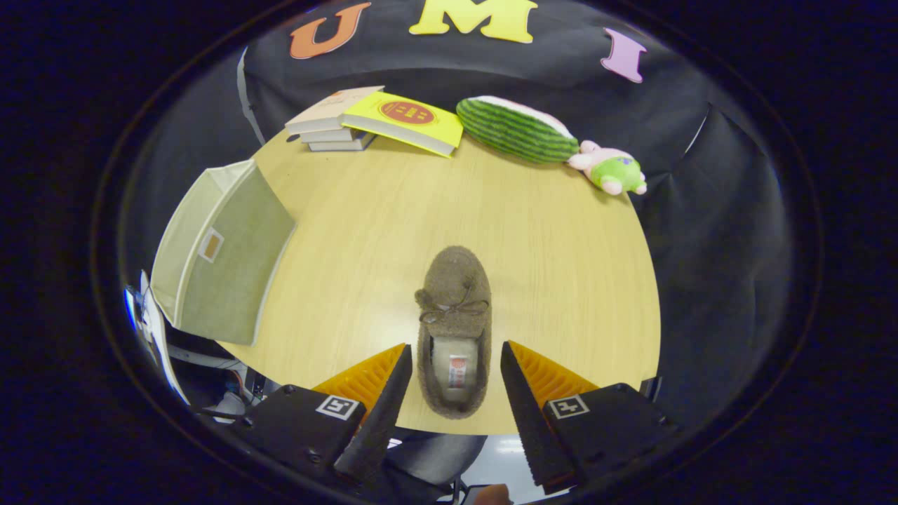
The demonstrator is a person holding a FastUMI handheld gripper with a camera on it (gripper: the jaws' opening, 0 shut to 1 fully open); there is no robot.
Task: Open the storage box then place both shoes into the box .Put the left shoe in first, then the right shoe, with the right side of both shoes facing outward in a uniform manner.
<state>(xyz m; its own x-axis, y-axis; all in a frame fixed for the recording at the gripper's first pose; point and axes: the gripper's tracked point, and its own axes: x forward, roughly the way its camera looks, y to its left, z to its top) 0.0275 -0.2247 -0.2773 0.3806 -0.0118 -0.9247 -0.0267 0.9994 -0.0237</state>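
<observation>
- Brown fuzzy moccasin slipper (454,330) lying on wooden surface (561,245), heel between the spread fingers of the claw (454,382), untouched.
- Beige fabric storage box (221,252) off left at surface edge, tipped, interior unseen.

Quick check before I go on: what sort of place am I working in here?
Likely a staged test booth, not a home: a wooden table backed by black cloth, with props, books and plush toys. The open gripper straddles a slipper.

One brown shoe (454,330), one fabric storage box (221,252), four books (375,119) in a pile, one watermelon-slice plush (515,130), and one pink-and-green plush toy (610,170).
</observation>
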